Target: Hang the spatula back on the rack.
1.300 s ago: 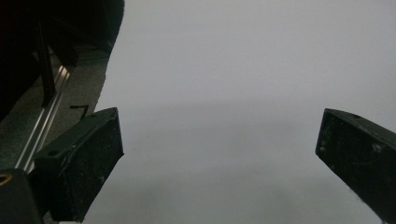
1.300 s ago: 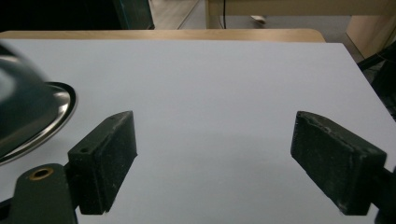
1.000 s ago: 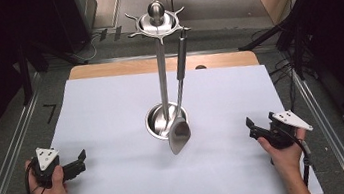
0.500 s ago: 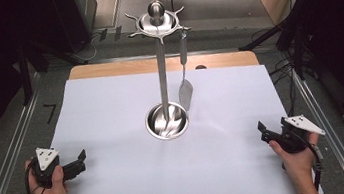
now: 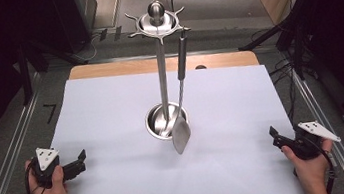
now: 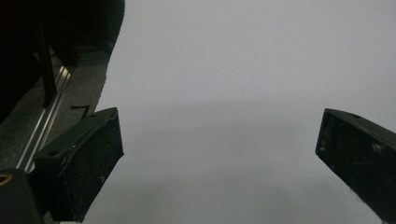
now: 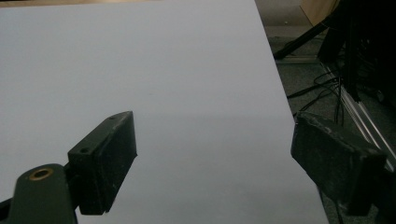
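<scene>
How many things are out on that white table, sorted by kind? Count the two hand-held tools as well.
Metal utensil stand: 1
Spatula hanging from the stand: 1
Hand-held tools, left tool and right tool, both open and holding nothing: 2
Total: 4

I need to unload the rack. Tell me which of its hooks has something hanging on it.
Just one: the hook on the rack's right side in the high view, holding the metal spatula by its handle, blade down beside the round base. The other hooks around the top ring are bare.
</scene>
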The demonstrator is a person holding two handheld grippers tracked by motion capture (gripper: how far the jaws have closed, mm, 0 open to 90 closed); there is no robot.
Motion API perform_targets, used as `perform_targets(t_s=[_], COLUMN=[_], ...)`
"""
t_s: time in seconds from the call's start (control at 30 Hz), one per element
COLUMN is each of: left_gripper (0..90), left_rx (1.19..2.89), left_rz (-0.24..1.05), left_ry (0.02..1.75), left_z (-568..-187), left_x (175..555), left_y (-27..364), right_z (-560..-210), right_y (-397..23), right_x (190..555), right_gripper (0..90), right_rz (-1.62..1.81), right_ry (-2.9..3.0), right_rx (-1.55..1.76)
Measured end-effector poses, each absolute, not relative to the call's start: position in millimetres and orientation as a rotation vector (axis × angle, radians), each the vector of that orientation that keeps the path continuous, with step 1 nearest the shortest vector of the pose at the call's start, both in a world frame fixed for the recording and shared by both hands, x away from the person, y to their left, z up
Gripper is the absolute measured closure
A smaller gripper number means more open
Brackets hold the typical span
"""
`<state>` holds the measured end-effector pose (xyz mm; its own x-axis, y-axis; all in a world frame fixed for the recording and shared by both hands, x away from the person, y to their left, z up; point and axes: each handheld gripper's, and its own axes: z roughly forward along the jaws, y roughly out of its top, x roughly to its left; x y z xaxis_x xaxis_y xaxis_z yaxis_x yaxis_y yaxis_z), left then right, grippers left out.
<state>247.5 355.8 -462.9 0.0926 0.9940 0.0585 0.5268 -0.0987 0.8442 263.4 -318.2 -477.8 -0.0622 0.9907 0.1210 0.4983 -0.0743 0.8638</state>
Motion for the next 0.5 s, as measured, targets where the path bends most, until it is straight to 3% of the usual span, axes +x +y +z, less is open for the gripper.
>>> perform_targets(t_s=[0.5], left_gripper=[1.3], left_rx=[1.708], left_rz=[0.893], left_ry=[1.513], left_z=[-462.8], left_x=[247.5], left_y=[355.9], right_z=[-482.9], right_y=[-326.0], right_x=[255.6], right_gripper=[14.8], right_rz=[1.016], right_ry=[1.614], right_rx=[1.628])
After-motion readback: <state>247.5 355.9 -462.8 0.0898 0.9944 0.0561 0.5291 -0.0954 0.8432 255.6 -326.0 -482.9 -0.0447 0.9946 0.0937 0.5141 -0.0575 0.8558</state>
